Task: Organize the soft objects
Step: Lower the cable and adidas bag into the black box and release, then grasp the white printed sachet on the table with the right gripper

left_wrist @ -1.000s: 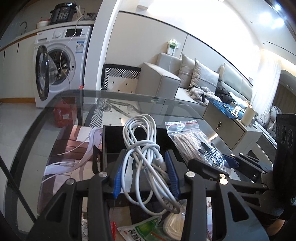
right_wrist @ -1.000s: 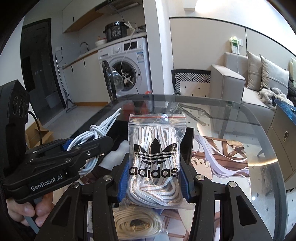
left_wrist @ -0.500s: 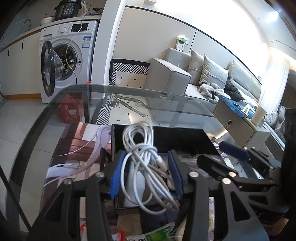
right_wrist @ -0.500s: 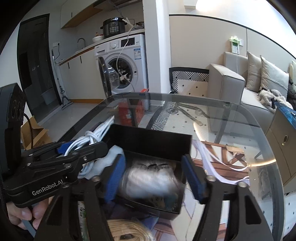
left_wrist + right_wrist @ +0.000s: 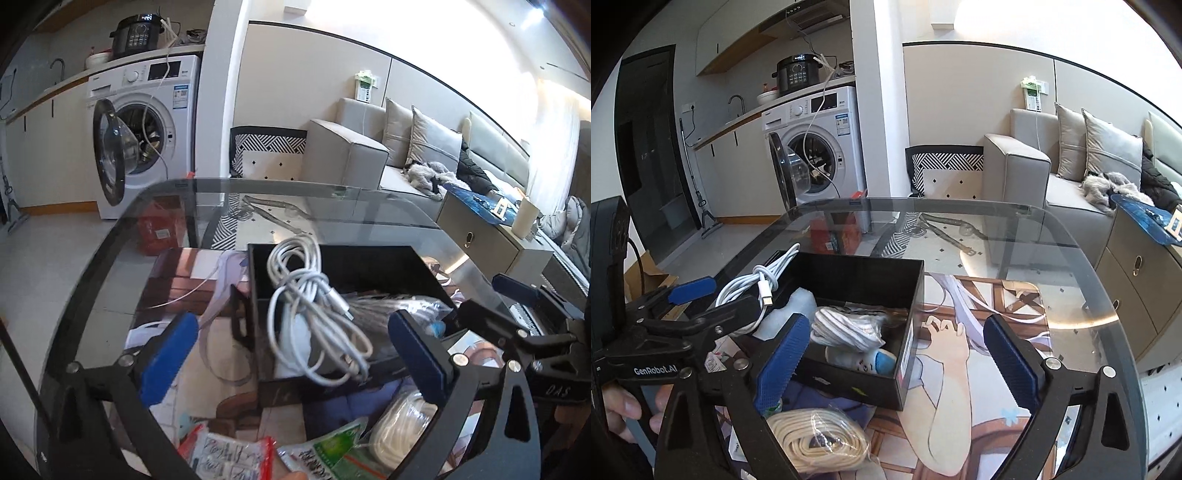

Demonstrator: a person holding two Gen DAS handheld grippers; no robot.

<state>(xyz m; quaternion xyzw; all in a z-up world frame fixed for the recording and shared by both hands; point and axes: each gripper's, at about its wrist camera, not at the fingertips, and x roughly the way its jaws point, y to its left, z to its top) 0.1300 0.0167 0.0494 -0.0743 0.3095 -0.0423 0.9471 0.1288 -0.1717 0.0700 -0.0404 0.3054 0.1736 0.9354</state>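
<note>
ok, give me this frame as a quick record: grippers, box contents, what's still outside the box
left gripper: fingers opening, wide apart; white cable between them, pads not pressing it
right gripper: fingers opening, nothing gripped
black box: on the glass table, open top
in box: bag of striped laces, white cable draped over its left wall
outside box: bagged cream cord coil in front of it, green-printed packet near left gripper
status: both items released at box, more left to sort

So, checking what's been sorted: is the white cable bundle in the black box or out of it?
Partly in: the white cable bundle is draped over the black box wall, loops sticking out above the rim.
</note>
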